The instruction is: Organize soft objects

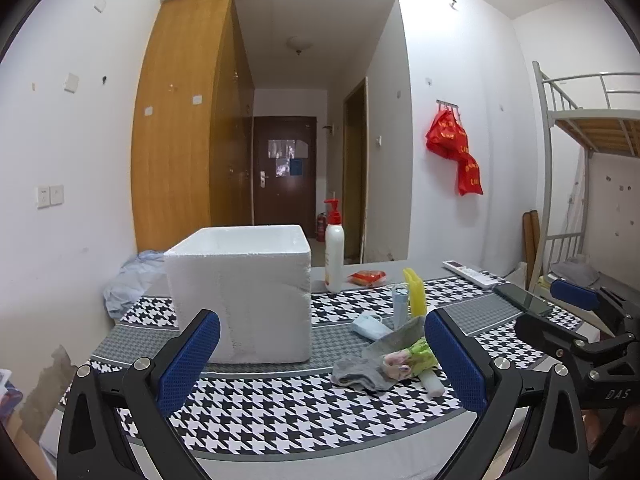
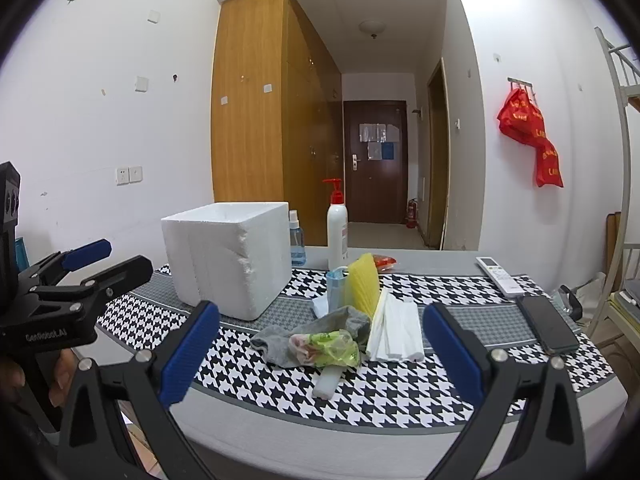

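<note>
Table (image 2: 280, 412) with grey top, covered by black-white houndstooth cloth (image 2: 380, 396). On it: white foam box (image 2: 228, 260) at left, open top. Behind it a blue spray bottle (image 2: 297, 240) and white pump bottle (image 2: 337, 236) with red pump. Red packet (image 2: 384, 261) near the back edge. Centre pile: grey sock (image 2: 320, 332), green-pink wrapper (image 2: 326, 346) on top of it, white folded strips (image 2: 396, 332) just beside, yellow piece (image 2: 363, 286) upright, blue mask (image 1: 370, 326), maybe two. Remote (image 2: 500, 275) and black phone (image 2: 548, 324) at right. Bluish cloth heap (image 1: 130, 280) at far left.
</note>
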